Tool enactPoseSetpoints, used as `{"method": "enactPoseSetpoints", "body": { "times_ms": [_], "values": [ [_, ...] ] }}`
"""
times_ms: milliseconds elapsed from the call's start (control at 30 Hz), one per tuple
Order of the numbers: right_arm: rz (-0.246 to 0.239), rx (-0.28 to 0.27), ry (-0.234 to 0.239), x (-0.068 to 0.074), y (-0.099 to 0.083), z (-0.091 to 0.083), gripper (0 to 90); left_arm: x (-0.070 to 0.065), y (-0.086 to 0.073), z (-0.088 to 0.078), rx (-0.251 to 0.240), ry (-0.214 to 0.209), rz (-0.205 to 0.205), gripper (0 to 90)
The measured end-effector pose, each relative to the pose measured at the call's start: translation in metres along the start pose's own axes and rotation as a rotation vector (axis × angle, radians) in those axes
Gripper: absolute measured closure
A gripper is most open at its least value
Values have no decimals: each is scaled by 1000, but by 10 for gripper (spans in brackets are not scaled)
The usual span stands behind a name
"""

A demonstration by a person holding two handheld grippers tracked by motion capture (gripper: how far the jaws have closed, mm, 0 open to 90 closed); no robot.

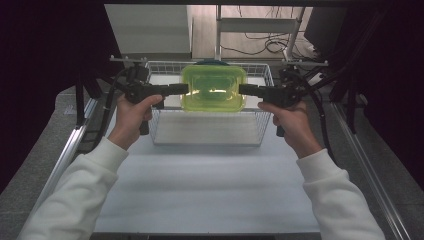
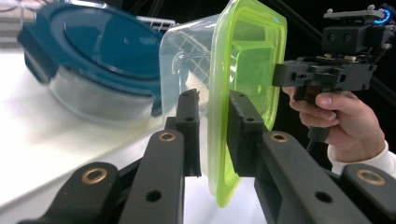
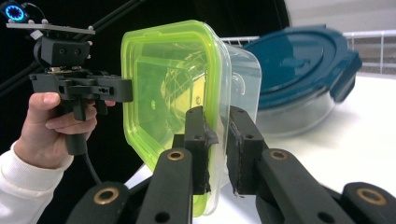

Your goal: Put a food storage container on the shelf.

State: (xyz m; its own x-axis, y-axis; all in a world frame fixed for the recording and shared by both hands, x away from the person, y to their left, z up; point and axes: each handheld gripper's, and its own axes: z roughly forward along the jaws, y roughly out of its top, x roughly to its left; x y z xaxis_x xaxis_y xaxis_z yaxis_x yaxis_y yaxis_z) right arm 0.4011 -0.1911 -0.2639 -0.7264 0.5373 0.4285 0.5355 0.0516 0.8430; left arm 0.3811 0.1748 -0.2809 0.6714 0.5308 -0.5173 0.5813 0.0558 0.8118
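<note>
1. Green-lidded clear container held in the air between both grippers, above the far half of the wire basket; lid up in the high view; lid rim stands on edge in both gripper views.
2. Left gripper clamps the container's left rim; one jaw on the clear wall, the other on the green lid; jaws narrow, closed on that edge.
3. Right gripper clamps the opposite rim the same way; jaws narrow, lid edge pinched between the pads.
4. Left hand and right hand grip the handles at either side of the basket; white sleeves run in from the near edge of the worktop.
5. Blue-lidded round glass container sits just behind the held one, toward the basket's far side.
6. White worktop carries the basket at its far edge.
</note>
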Motion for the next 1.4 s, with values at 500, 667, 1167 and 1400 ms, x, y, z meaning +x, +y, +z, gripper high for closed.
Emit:
{"method": "enactPoseSetpoints", "body": {
  "times_ms": [500, 667, 1167, 1400],
  "values": [
    [14, 9, -18, -8, 36, 14, 790, 14, 34, 3, -12, 22, -9, 769],
    [15, 10, -28, -13, 46, 21, 790, 21, 43, 6, -11, 31, -21, 773],
    [89, 36, -48, -33, 53, 35, 791, 42, 48, 20, 21, 36, -88, 775],
    [132, 47, -53, -42, 53, 44, 788, 51, 50, 24, 20, 48, -119, 779]
  ]
}}
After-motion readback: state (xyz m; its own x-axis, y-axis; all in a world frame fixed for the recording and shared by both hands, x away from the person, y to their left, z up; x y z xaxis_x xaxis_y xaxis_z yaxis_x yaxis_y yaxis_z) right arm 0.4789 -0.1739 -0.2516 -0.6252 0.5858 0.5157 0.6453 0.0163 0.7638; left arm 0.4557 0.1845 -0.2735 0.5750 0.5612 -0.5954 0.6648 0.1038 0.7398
